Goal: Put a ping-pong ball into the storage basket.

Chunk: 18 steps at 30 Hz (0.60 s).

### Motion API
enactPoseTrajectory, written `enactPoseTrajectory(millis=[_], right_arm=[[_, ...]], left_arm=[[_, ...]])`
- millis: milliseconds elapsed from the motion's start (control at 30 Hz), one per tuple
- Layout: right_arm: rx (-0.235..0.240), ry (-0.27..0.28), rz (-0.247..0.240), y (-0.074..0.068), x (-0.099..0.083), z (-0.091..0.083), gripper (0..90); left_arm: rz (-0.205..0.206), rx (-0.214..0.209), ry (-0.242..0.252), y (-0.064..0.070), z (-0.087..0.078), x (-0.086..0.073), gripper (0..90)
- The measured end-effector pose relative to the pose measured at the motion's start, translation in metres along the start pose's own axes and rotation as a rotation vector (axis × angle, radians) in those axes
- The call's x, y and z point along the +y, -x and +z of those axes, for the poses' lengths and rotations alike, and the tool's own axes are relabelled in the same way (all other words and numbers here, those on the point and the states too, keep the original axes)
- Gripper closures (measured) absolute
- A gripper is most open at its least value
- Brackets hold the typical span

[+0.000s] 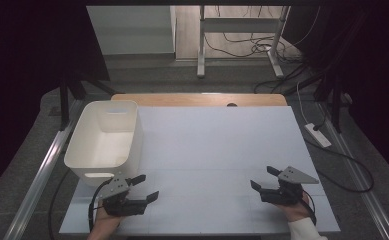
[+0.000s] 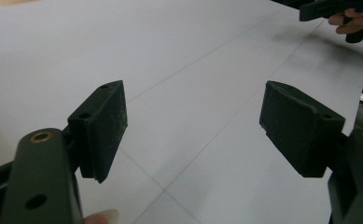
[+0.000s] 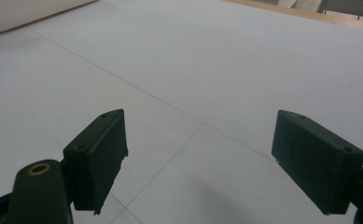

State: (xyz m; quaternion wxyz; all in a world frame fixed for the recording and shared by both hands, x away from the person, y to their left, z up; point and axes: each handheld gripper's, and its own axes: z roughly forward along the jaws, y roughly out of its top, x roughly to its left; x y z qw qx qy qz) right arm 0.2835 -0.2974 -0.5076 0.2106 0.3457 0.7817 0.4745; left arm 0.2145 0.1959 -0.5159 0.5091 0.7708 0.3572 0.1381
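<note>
My left claw (image 1: 148, 187): wide open, empty (bin (image 1: 104, 140) just beyond it)
My right claw (image 1: 263, 178): wide open, empty, over the worktop (image 1: 217, 145)

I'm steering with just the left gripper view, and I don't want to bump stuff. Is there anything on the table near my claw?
Observer: Yes. A white bin stands at the table's left side, just beyond the left claw.
Operator: Is something inside it?
Observer: The part of its inside that the high view shows looks empty.
Operator: What's the other claw doing?
Observer: The right claw is open with nothing between its jaws, over the near right part of the white sheet.
</note>
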Motion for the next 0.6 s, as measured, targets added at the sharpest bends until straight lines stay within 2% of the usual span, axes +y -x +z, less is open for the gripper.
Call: enactPoseTrajectory(millis=[233, 600], right_arm=[[0.018, -0.006, -0.011, -0.001, 0.0, 0.001, 18.4], [0.034, -0.004, -0.021, -0.003, 0.0, 0.0, 18.2]], left_arm=[[-0.021, 0.018, -0.003, -0.008, 0.0, -0.006, 24.0], [-0.024, 0.027, -0.004, -0.012, 0.0, -0.008, 24.1]])
